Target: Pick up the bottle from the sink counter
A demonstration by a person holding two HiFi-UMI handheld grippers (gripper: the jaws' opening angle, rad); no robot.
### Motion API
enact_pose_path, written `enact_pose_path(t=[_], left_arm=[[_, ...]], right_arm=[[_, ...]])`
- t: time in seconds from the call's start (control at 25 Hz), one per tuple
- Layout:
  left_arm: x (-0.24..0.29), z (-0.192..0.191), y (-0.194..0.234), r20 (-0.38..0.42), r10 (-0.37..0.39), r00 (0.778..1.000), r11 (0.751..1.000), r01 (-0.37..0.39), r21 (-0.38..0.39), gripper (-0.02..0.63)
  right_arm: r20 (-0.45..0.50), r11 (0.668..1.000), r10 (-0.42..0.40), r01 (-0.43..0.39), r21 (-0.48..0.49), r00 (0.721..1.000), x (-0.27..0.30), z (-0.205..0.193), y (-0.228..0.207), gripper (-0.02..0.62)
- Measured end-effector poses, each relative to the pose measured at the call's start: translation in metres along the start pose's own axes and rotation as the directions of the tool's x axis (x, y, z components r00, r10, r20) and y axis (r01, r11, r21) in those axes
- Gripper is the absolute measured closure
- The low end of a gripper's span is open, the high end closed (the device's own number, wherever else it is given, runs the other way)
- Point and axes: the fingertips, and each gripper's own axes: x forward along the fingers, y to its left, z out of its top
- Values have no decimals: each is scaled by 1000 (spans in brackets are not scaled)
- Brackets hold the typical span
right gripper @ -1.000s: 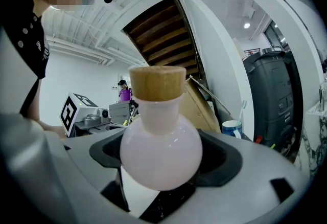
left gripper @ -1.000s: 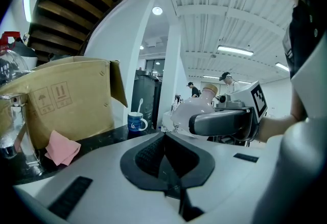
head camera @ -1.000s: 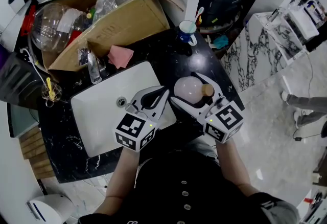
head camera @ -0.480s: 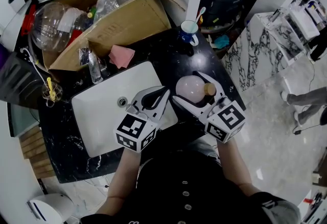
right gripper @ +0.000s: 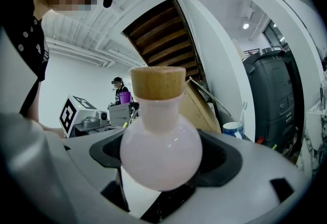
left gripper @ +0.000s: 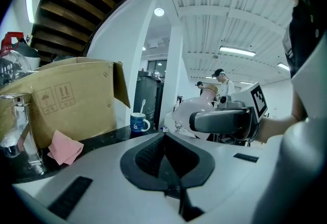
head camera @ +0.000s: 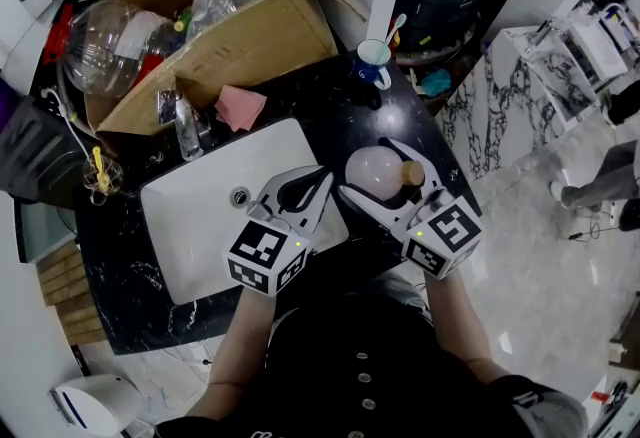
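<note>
A round pale-pink bottle with a wooden cap sits between the jaws of my right gripper, which is shut on its belly. It is held over the black counter, just right of the white sink. In the right gripper view the bottle fills the middle, cap up, with the right gripper clamped round it. My left gripper hovers over the sink's right part, shut and empty. In the left gripper view the left gripper shows closed pads, with the bottle off to the right.
A chrome faucet and a pink cloth lie behind the sink. A cardboard box of plastic bottles fills the back left. A blue mug stands at the back of the counter. The counter's right edge drops to a marble floor.
Hardly anything has changed. The right gripper with the bottle has drifted slightly to the right. The left gripper has stayed over the sink.
</note>
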Motion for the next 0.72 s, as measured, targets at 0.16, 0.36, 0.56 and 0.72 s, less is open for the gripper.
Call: enact_pose_path(t=[0.16, 0.36, 0.56, 0.72], left_arm=[[-1, 0, -1, -2, 4, 1000, 1000, -4, -3, 588], [-2, -1, -2, -1, 6, 1000, 1000, -6, -3, 588], [0, 0, -3, 0, 4, 1000, 1000, -4, -2, 588], [0, 0, -3, 2, 3, 1000, 1000, -3, -4, 588]], right_arm=[[2, 1000, 1, -1, 4, 1000, -1, 1, 0, 192], [7, 1000, 0, 0, 5, 1000, -2, 2, -1, 192], [-6, 1000, -5, 5, -2, 1000, -3, 0, -2, 192], [-14, 1000, -8, 8, -10, 1000, -3, -1, -3, 192]])
